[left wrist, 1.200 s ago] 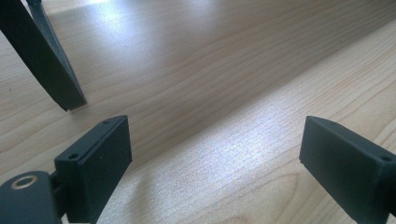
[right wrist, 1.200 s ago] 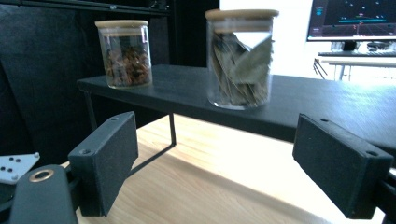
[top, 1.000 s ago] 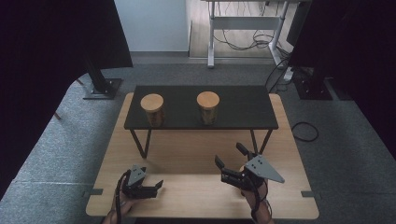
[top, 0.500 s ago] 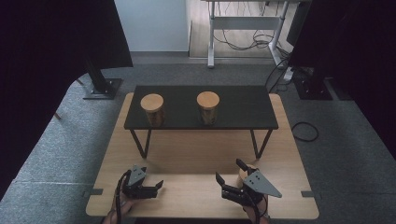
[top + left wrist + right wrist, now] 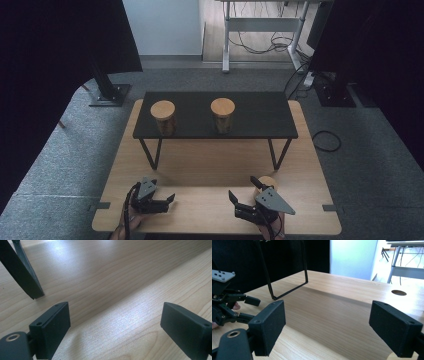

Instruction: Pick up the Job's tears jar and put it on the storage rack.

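Note:
Two jars with round wooden lids, a left jar (image 5: 163,116) and a right jar (image 5: 222,114), stand on a low black shelf (image 5: 260,117) at the far side of the wooden table (image 5: 210,160). My left gripper (image 5: 169,202) (image 5: 115,320) rests low at the near edge, open, with bare wood between its jaws. My right gripper (image 5: 242,187) (image 5: 327,320) hovers low at the near right, open and holding nothing; its jaws have just been opening. A round wooden piece (image 5: 267,181) (image 5: 392,356) lies just beside its right jaw.
The shelf's thin black legs (image 5: 150,152) (image 5: 272,287) (image 5: 25,275) stand on the table ahead of both grippers. A round hole (image 5: 398,292) is cut in the tabletop. Grey carpet, a dark curtain and a desk frame (image 5: 227,40) surround the table.
My right gripper has come down and back toward the near edge, uncovering the round wooden piece beside it. The left gripper and both jars have stayed put.

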`<state>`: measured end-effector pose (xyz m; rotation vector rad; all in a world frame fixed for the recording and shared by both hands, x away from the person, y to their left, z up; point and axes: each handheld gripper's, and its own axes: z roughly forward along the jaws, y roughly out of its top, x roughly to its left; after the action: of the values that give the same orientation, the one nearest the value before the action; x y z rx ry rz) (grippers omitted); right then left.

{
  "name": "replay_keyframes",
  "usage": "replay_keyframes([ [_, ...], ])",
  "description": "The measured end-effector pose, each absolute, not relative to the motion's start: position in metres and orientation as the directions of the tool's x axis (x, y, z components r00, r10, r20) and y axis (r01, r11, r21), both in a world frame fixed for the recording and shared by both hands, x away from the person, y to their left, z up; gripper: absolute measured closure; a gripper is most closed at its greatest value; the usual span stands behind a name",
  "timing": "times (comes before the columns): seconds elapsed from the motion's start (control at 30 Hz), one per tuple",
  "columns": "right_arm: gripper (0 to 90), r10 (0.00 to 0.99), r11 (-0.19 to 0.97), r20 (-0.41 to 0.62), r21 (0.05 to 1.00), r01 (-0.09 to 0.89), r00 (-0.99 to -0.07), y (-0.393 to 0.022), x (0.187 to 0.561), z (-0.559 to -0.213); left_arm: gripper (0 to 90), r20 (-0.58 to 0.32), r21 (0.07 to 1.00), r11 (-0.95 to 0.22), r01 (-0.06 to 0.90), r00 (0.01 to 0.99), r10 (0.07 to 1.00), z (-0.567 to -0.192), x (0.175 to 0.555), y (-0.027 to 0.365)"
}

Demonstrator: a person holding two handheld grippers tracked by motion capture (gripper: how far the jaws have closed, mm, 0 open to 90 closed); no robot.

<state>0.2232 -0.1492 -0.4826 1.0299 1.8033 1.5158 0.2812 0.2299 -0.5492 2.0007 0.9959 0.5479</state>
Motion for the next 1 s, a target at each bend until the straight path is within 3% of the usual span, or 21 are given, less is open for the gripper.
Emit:
replay_keyframes([
  [1.0, 12.9, 0.801, 0.018, 0.114, 0.977, 0.214, -0.588, -0.209, 0.217, -0.497, 8.4, -0.007, 0.829, -0.326, 0.456, 0.590, 0.807, -0.549, 0.283, 0.235],
])
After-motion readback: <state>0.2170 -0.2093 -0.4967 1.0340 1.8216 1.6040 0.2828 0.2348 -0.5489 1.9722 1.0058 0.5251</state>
